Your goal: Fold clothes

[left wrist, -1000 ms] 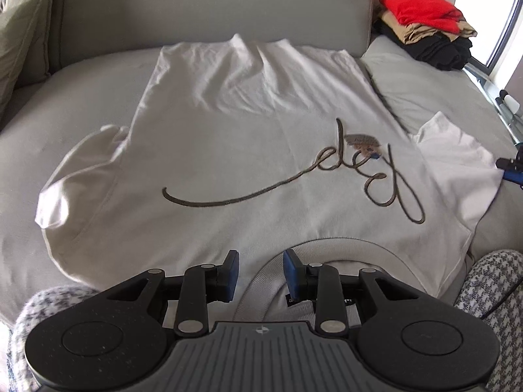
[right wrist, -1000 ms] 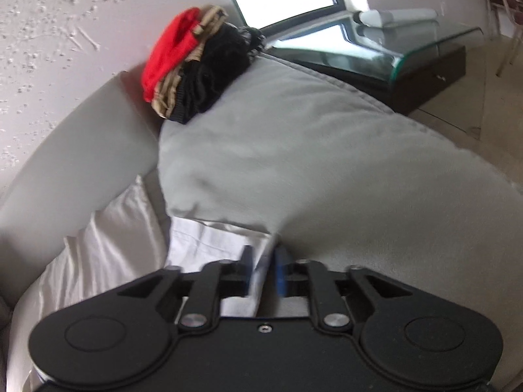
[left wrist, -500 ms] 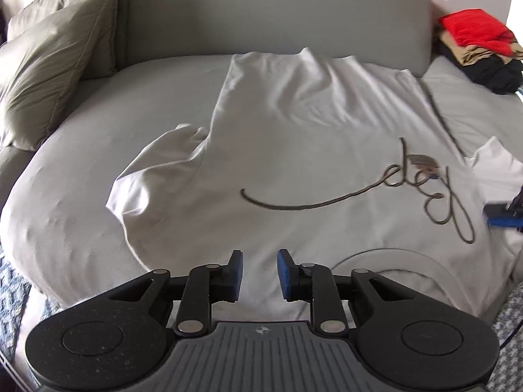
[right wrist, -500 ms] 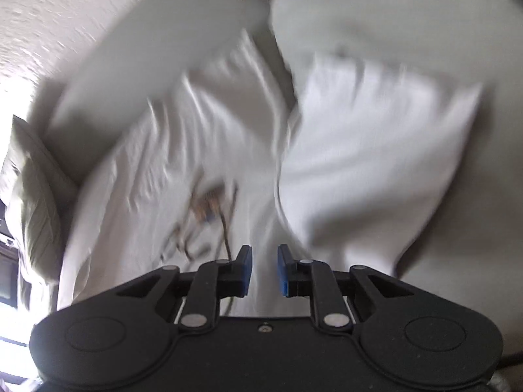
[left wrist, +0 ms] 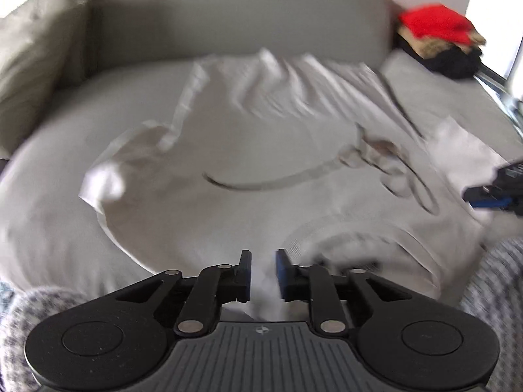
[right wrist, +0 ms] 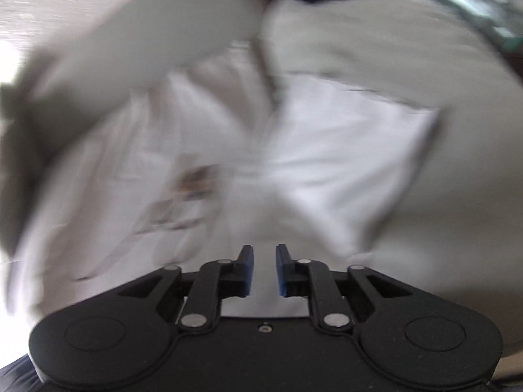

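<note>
On grey sofa, white T-shirt lies spread; left gripper jaws pinch fabric near collar; right gripper jaws narrow, grip on shirt unclear

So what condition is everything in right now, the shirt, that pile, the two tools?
White shirt: spread out on the sofa, rumpled, not yet folded.
Pile of clothes: folded, stacked at the sofa's far corner.
Left gripper: jaws narrowly apart, white cloth between them.
Right gripper: jaws narrowly apart over the shirt; grip unclear.
</note>
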### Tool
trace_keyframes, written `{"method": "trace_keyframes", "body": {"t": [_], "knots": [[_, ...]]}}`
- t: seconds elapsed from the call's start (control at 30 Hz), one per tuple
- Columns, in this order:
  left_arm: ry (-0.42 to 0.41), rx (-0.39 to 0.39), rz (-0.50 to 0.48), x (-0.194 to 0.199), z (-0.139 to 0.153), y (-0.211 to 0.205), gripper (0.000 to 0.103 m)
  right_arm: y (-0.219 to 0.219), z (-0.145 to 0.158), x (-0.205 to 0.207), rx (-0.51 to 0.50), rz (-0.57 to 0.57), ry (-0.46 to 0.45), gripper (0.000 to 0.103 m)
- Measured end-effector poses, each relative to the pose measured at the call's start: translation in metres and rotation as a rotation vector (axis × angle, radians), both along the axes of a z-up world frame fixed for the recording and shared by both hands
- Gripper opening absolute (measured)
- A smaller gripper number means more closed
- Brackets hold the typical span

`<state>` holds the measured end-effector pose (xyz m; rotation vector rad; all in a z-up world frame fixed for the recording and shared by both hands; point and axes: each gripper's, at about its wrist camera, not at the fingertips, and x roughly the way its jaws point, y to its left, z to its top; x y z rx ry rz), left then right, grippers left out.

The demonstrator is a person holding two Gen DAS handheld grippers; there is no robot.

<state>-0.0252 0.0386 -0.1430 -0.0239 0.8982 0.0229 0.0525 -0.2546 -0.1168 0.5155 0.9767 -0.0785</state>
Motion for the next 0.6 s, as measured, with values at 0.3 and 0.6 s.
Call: {"method": "trace_keyframes", "body": {"t": [0.3, 0.6], "knots": [[-0.054, -0.270, 0.152, -0.005, 0.006, 0.092, 0.019, 0.085, 0.001, 0.017, 0.226, 0.209, -0.047, 0.031], [-0.148, -0.607, 0.473, 0.002, -0.013, 0.220, 0.040, 0.107, -0.043, 0.039, 0.415, 0.133, 0.042, 0.039]]}}
